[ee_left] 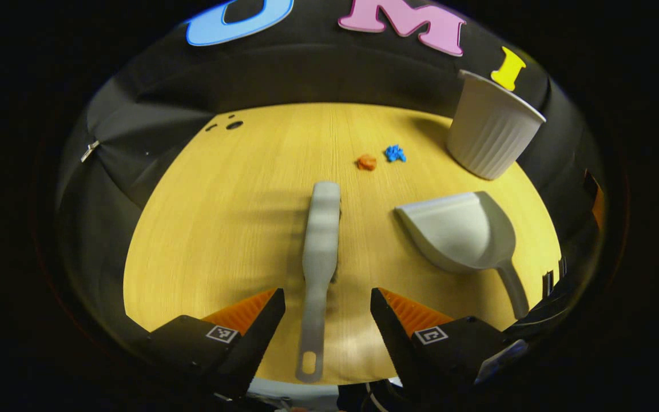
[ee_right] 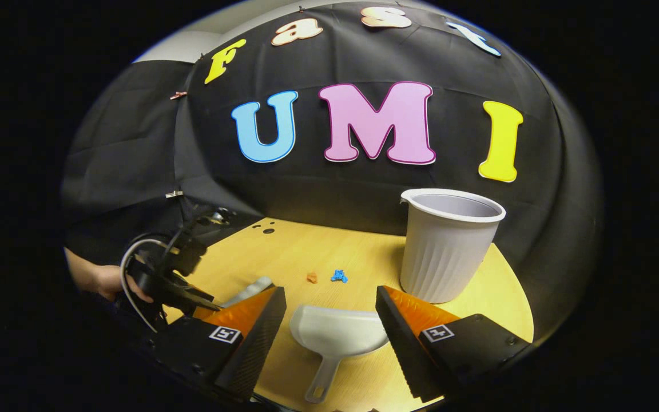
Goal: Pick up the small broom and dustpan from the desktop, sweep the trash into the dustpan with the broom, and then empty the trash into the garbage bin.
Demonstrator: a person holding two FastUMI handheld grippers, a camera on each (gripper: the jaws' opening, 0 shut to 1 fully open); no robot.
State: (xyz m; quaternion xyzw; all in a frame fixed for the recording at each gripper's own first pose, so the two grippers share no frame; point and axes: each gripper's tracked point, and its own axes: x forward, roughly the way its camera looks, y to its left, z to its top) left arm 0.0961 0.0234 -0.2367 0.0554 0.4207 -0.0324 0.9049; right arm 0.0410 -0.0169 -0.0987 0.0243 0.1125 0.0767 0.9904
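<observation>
A grey small broom (ee_left: 321, 252) lies lengthwise on the wooden desktop (ee_left: 221, 229), its handle between the fingers of my open left gripper (ee_left: 328, 312), which hovers just above it. The grey dustpan (ee_left: 460, 229) rests to the broom's right, handle toward me. In the right gripper view the dustpan (ee_right: 336, 335) lies between the fingers of my open right gripper (ee_right: 329, 329), untouched. Two bits of trash, an orange scrap (ee_left: 366, 162) and a blue scrap (ee_left: 394, 153), sit beyond the broom. The white ribbed garbage bin (ee_left: 492, 129) stands at the far right.
The right gripper view shows my left gripper (ee_right: 192, 297) and the hand (ee_right: 103, 281) holding it at the left, over the broom's head (ee_right: 249, 290). The bin (ee_right: 448, 246) stands close behind the dustpan. Small dark holes (ee_left: 232, 123) mark the desktop's far left corner.
</observation>
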